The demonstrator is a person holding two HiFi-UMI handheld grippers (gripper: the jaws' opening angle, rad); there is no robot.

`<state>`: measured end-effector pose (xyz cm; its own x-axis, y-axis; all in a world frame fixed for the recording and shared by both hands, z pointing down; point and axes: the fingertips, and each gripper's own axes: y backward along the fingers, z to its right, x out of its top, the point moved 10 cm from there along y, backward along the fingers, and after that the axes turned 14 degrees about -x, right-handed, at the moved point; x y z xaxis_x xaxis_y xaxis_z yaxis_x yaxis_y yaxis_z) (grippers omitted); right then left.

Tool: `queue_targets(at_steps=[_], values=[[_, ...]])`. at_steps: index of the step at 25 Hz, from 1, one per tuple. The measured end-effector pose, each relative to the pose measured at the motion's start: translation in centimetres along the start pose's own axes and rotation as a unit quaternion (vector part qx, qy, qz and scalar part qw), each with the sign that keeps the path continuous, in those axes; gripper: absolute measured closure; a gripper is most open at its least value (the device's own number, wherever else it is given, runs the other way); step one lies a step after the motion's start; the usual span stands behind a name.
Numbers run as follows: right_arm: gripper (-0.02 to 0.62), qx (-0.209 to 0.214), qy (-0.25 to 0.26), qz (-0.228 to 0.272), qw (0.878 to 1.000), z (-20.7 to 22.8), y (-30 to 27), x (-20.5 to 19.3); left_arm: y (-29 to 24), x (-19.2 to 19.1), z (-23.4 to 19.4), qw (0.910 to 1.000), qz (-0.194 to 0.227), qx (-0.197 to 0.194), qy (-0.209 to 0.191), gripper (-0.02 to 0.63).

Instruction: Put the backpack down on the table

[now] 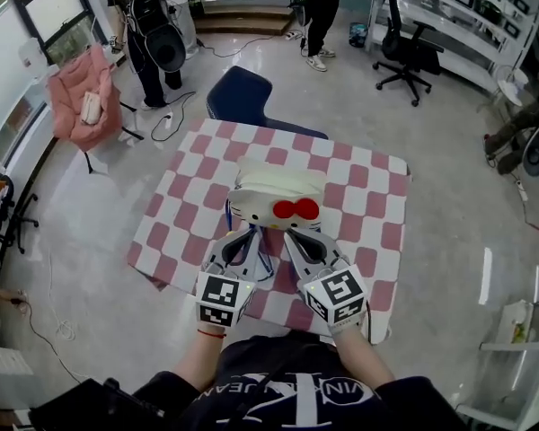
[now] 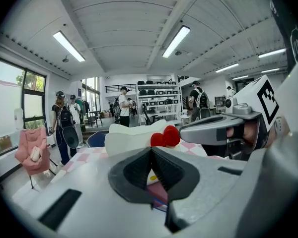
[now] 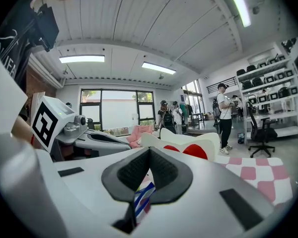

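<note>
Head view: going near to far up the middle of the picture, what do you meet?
Black T-shirt → grey left tongs and right tongs with marker cubes, side by side → white cat-face backpack with a red bow → pink-and-white checked table → dark blue chair → standing person in black trousers.

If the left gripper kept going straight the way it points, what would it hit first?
The left gripper would likely meet the white backpack first, right ahead; depth is unclear.
</note>
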<state>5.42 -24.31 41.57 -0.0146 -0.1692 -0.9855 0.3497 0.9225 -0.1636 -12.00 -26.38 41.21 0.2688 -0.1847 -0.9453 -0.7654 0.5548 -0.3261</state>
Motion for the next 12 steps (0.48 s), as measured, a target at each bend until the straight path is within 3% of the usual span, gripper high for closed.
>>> queue_targets(at_steps=[12], values=[[0.594,-0.037,-0.018,-0.013,0.999,-3.6,1.6,-0.9,3.2,-2.0,0.0,0.999,0.002,-0.044,0.001,0.6]])
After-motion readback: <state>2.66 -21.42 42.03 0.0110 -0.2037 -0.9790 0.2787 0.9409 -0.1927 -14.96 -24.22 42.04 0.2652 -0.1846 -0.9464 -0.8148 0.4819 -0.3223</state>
